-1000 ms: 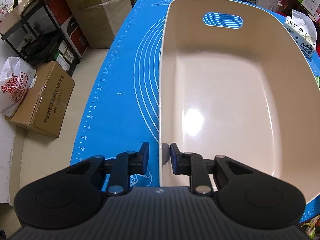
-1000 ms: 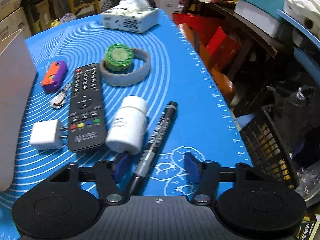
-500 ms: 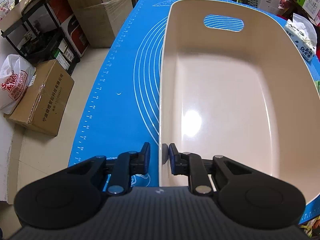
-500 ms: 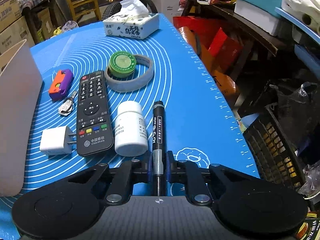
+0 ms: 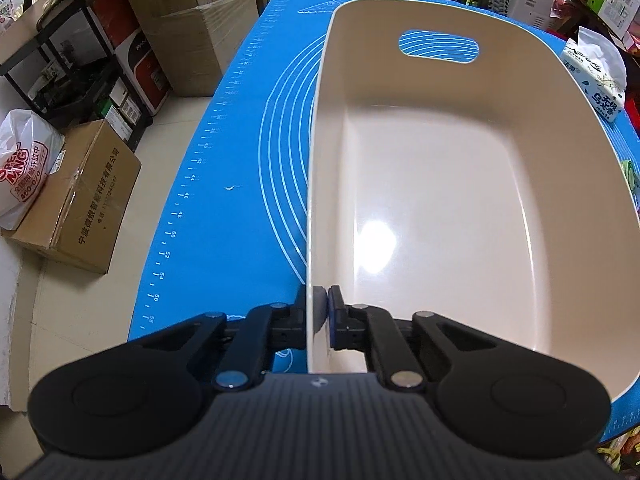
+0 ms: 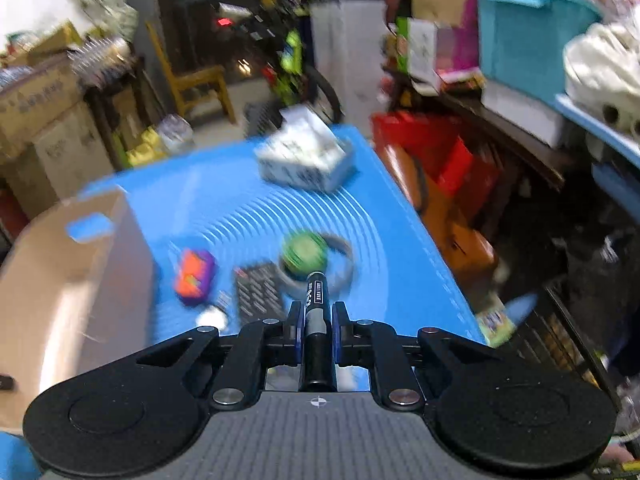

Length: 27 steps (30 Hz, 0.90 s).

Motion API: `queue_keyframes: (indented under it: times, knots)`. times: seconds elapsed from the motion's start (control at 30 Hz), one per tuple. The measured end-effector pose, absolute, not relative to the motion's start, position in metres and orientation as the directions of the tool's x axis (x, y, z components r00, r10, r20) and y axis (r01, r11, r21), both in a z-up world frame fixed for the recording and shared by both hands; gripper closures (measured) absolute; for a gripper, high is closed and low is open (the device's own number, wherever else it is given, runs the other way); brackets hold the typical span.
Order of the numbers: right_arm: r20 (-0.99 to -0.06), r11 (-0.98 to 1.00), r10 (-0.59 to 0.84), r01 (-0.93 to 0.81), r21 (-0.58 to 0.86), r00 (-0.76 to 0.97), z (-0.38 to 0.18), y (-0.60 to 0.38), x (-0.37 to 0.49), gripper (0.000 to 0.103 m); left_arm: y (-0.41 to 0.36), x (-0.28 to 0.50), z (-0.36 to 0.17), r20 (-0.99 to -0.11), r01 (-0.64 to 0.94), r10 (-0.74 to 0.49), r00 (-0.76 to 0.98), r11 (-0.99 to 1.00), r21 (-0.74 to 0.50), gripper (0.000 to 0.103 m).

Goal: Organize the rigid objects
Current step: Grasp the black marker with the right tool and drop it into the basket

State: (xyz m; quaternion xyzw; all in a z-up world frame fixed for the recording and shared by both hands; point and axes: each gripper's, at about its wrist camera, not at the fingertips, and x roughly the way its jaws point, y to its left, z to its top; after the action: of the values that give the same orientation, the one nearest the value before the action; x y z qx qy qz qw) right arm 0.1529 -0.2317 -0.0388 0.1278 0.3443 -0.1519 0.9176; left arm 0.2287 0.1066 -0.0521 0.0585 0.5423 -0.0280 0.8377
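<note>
Step in hand: carrying the first item to the bin; judging by the bin's bare floor, nothing is sorted yet.
Left gripper [image 5: 318,312]: clamped on the near side wall of the beige bin [image 5: 440,200], one pad outside and one inside, steadying it on the blue mat [image 5: 240,160].
Right gripper [image 6: 316,328]: clenched on the black marker [image 6: 317,312], which runs straight out between the fingers, tip forward, clear of the mat.
Left behind: remote [image 6: 258,294], orange-and-purple toy [image 6: 194,282] and green disc [image 6: 305,255] lie on the mat beyond the right fingertips, blurred.
Bin from the right gripper: off to the left of its fingers.
Next move, as I judge it: swing the marker leftward over the bin's rim, lower it inside, then release; the rim must be cleared first.
</note>
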Motion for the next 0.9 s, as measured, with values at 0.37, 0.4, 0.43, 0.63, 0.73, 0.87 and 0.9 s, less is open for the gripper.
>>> queue_keyframes:
  times: [0.37, 0.4, 0.43, 0.63, 0.73, 0.87, 0.9]
  knots:
    - [-0.554, 0.976, 0.034, 0.092, 0.197, 0.832, 0.02, -0.15, 0.199, 0.079, 0.107, 0.228, -0.052, -0.912, 0.112, 0.009, 0.409, 0.992, 0.059, 0.095]
    - [-0.556, 0.978, 0.051, 0.071, 0.196, 0.83, 0.02, -0.141, 0.204, 0.079, 0.107, 0.228, -0.052, -0.912, 0.111, 0.008, 0.409, 0.992, 0.059, 0.095]
    - [-0.56, 0.979, 0.073, 0.047, 0.197, 0.825, 0.019, -0.132, 0.21, 0.079, 0.107, 0.228, -0.052, -0.912, 0.112, 0.008, 0.409, 0.992, 0.058, 0.095]
    - [-0.635, 0.983, 0.155, -0.051, 0.179, 0.757, -0.005, -0.083, 0.239, 0.079, 0.106, 0.228, -0.052, -0.913, 0.114, 0.005, 0.409, 0.992, 0.057, 0.095]
    - [-0.681, 0.984, 0.165, -0.078, 0.157, 0.714, -0.022, -0.063, 0.248, 0.079, 0.106, 0.228, -0.053, -0.913, 0.116, 0.003, 0.409, 0.992, 0.055, 0.096]
    - [-0.735, 0.987, 0.16, -0.108, 0.117, 0.659, -0.038, -0.043, 0.259, 0.079, 0.106, 0.228, -0.053, -0.913, 0.118, 0.002, 0.408, 0.991, 0.055, 0.096]
    - [-0.751, 0.987, 0.157, -0.116, 0.108, 0.641, -0.043, -0.039, 0.261, 0.079, 0.106, 0.228, -0.053, -0.913, 0.118, 0.002, 0.408, 0.992, 0.055, 0.096]
